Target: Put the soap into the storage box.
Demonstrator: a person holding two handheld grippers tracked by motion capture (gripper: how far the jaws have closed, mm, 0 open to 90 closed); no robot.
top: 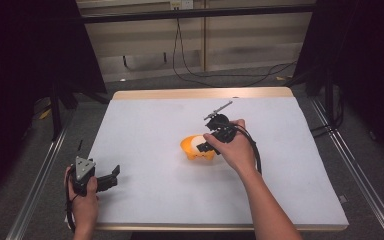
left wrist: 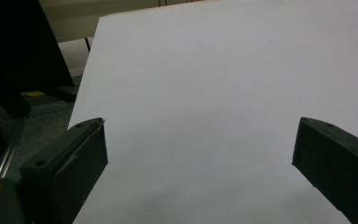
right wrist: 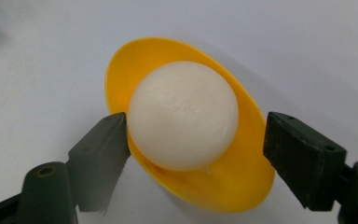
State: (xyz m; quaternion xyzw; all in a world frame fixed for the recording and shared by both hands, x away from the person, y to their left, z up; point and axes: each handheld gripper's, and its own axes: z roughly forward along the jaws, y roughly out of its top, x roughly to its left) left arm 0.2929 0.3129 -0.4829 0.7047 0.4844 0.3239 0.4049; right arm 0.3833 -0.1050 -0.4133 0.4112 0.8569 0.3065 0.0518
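White matting covers the table (top: 150, 125) from near edge to far, and beyond it dark floor and trailing cables fill the room.

At the near left corner I have the left gripper (top: 111, 176) resting low over the mat, jaws spread wide with bare mat between them; the left gripper view (left wrist: 200, 154) confirms nothing is held. It sits well apart from the work, so I see little risk there unless I swing it across.

Right of centre lies the orange bowl (top: 196, 148), tipped on its side in the right gripper view (right wrist: 242, 177), with a white ball (right wrist: 182, 114) nested in its mouth. My right gripper (right wrist: 196, 135) straddles both. The left jaw looks to be touching the bowl's rim beside the ball; the right jaw stands clear of the rim on its side, so the jaws are parted and grasp nothing yet.

I judge the hazards are these: the ball is smooth and round, so a squeeze off its middle could pop it out and send it rolling across the mat. The bowl's thin wall may flex or slide if one jaw pushes first. Closing on rim and ball together could jam both.
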